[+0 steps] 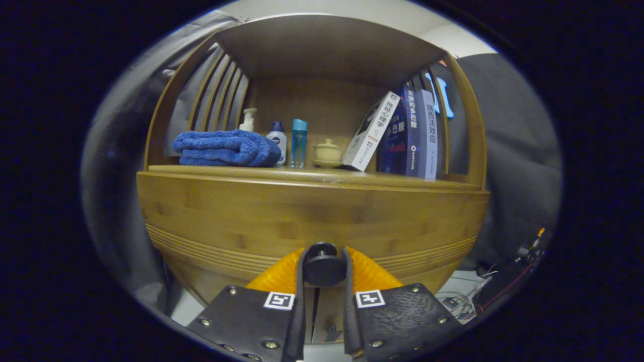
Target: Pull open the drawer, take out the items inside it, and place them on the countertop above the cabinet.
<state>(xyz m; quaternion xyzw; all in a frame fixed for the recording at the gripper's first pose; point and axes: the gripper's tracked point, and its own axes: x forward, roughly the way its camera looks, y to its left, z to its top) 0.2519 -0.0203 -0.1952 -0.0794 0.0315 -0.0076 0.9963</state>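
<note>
Gripper view: the gripper (323, 264) has both fingers pressed on the round knob (322, 265) of the closed drawer (302, 216) (below the countertop (302, 175) holding a folded towel (226, 148)).

Staged home corner inside a recording booth. A bamboo cabinet (312, 211) carries household goods on its countertop: folded blue towel (226, 148) at one end, toiletry bottles (287, 141) beside it, lidded cup (327, 151), leaning books (402, 133). Loose cables (463, 299) on the floor beside the cabinet.
</note>
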